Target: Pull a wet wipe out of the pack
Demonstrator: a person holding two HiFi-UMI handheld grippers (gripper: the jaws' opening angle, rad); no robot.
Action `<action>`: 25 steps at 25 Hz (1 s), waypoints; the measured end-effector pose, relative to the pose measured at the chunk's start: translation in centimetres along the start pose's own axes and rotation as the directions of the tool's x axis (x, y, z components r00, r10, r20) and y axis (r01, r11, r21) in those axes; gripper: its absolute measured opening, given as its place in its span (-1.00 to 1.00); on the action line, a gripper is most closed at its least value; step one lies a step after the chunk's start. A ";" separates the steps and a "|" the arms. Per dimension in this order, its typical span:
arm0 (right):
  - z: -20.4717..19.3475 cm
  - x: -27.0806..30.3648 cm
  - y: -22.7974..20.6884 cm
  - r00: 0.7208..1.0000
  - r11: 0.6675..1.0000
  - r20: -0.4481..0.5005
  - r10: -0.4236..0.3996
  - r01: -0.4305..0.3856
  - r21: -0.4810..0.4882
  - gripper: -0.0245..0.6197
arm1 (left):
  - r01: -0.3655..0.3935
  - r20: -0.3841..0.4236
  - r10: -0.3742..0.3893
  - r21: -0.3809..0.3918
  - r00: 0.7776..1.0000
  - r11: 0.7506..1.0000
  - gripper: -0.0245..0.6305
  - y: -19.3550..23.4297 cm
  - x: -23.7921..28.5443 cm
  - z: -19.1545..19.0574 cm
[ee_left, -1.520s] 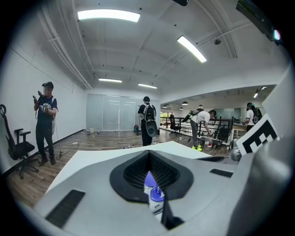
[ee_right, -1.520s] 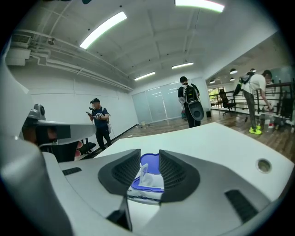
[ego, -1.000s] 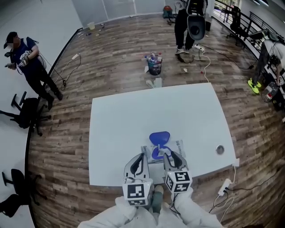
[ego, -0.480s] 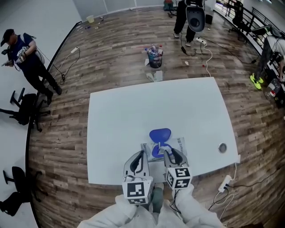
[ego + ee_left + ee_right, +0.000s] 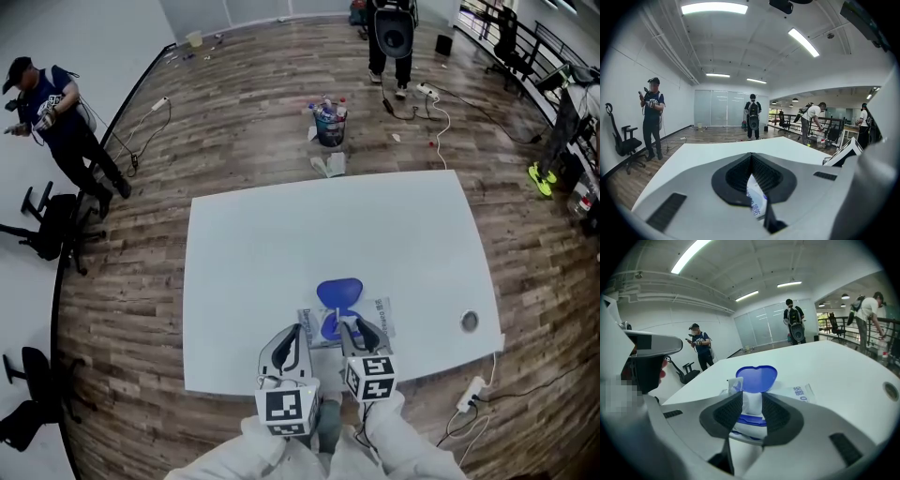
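Pinching the wet wipe (image 5: 752,412) w/ R gripper (image 5: 752,398), straight up above the pack (image 5: 802,392); L gripper (image 5: 751,159) grips pack's edge.

The left gripper (image 5: 751,160) fills the foreground. Its jaws meet at the tips, and a fold of the pack (image 5: 756,200), white with blue print, sits pinched between the black pads (image 5: 733,176). The white table (image 5: 708,154) extends beyond. One person (image 5: 651,117) stands at the left wall beside a chair (image 5: 626,143). Another person with a backpack (image 5: 753,117) stands past the far edge.
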State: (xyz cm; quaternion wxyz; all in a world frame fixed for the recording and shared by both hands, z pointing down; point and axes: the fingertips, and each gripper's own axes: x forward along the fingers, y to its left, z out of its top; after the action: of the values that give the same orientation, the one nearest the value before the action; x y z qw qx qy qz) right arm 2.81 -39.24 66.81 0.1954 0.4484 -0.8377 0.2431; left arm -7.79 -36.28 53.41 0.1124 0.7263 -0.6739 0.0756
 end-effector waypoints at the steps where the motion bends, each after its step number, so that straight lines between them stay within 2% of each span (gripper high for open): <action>1: 0.0 0.1 0.1 1.000 1.000 -0.001 0.000 0.000 0.000 -0.57 | -0.002 0.000 0.002 -0.001 1.000 1.000 -0.93 0.1 0.0 0.0; 12: -1.0 0.4 0.4 0.999 1.000 -0.032 -0.012 0.013 0.026 -0.58 | -0.018 -0.002 0.018 -0.013 1.000 1.000 -0.93 1.3 -0.2 -0.5; 16: -0.7 0.4 0.1 0.999 0.999 -0.031 -0.039 0.039 0.008 -0.78 | -0.015 -0.002 0.015 -0.016 1.000 1.000 -0.93 1.2 0.0 -0.4; 25: -0.5 0.3 0.3 0.999 0.999 -0.025 -0.031 0.031 0.030 -0.87 | -0.013 -0.001 0.013 -0.021 1.000 1.000 -0.93 1.3 -0.1 -0.2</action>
State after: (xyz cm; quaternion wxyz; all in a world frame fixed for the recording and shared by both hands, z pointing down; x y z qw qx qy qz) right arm 2.42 -39.01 67.30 0.2028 0.4611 -0.8244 0.2581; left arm -9.05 -36.22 53.70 0.1199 0.7205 -0.6794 0.0696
